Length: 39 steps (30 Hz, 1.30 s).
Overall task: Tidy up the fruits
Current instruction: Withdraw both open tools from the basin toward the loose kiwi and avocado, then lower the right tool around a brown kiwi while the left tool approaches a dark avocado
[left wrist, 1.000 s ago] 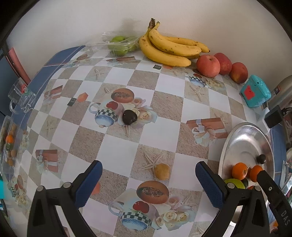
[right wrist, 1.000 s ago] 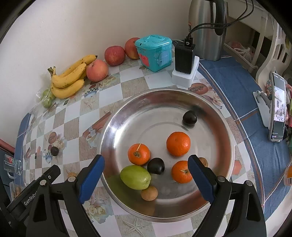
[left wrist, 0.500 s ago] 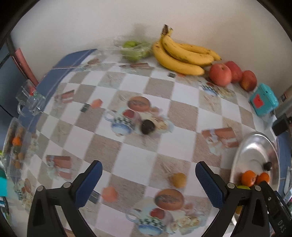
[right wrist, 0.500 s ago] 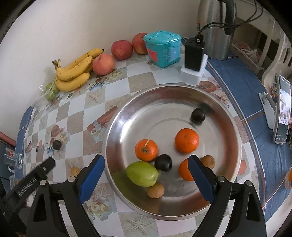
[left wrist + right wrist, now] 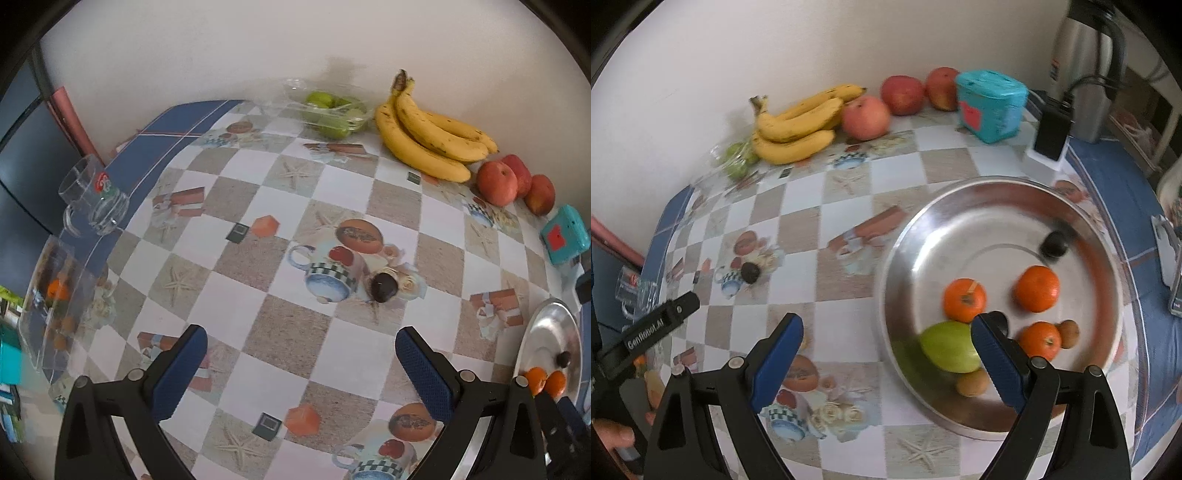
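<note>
My left gripper is open and empty above the checked tablecloth. A dark round fruit lies on the cloth ahead of it, a little right; it also shows in the right wrist view. My right gripper is open and empty over the left rim of the metal bowl. The bowl holds three oranges, a green fruit, two dark fruits and two small brown fruits. Bananas, apples and a clear box of green fruit lie along the wall.
A glass mug stands at the table's left edge. A teal box, a black charger and a steel kettle stand at the back right. A phone on a stand is at the far right.
My left gripper has drawn back and to the left; the small yellow fruit has dropped out of its view. My right gripper has shifted left, from over the bowl's middle to its left rim.
</note>
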Tool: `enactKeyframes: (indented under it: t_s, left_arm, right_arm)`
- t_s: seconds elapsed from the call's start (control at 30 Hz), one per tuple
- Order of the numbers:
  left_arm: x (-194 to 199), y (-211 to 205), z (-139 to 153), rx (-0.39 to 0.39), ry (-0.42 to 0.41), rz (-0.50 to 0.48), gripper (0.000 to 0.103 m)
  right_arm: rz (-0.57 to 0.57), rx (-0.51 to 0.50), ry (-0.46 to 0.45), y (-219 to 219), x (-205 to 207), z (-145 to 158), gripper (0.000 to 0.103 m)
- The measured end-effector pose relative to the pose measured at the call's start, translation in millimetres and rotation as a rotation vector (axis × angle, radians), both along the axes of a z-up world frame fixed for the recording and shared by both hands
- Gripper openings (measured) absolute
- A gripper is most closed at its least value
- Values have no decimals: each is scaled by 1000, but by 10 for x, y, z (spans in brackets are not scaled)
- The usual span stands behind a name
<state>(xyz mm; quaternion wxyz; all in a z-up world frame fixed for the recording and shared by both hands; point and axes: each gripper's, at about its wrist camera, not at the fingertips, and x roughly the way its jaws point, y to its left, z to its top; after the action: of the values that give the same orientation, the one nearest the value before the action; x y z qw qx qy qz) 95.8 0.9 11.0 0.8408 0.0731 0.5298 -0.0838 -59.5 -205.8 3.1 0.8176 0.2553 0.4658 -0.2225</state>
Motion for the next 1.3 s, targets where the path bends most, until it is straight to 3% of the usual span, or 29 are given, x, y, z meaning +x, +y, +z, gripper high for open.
enactKeyframes:
  t_s: [0.47, 0.87, 1.3]
  left_arm:
    - [160, 258, -112, -11, 51, 54, 103]
    - [190, 147, -470, 25, 155, 31, 103]
    - [170, 98, -571, 33, 179, 15, 103]
  right_arm:
    - [128, 4, 14, 393, 303, -87, 93]
    - [184, 50, 33, 515, 499, -374, 92]
    - [261, 27, 70, 621, 627, -583, 92]
